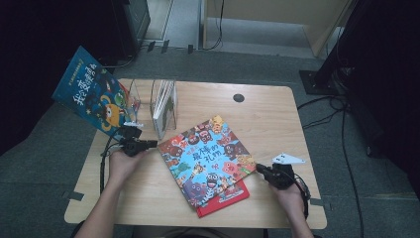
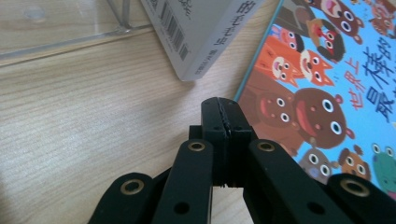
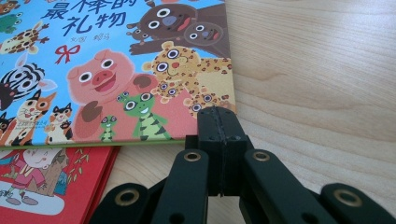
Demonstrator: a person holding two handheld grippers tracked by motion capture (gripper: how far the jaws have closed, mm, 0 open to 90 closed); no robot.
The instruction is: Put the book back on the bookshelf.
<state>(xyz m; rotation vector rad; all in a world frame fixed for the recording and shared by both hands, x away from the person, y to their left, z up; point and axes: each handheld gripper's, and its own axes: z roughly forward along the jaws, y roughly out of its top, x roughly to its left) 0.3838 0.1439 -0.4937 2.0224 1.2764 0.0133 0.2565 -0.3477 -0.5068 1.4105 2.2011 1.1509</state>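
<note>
Your left gripper (image 1: 148,144) sits on the pale wooden table (image 1: 267,114) with its black jaws pressed together and nothing between them. Its tip lies just short of the left edge of the blue picture book with cartoon animals on its cover (image 1: 210,156); in the left gripper view (image 2: 223,116) a thin strip of bare wood separates them. Just beyond that tip stands the corner of a grey-backed book with a barcode (image 2: 196,32), which leans in the clear acrylic book stand (image 1: 148,99).

Your right gripper (image 1: 258,168) is also closed tight and empty, its tip at the blue book's right corner; in the right gripper view (image 3: 218,122) it meets the cover's edge near the spotted leopards, though you cannot tell whether it touches.

The blue book lies flat and askew in the middle of the table, on top of a red picture book (image 1: 230,197) whose edge sticks out toward you. A dark blue picture book with white lettering (image 1: 91,91) overhangs the far left table edge, tilted up. The broadest open wood is to the right of and beyond the blue book.
</note>
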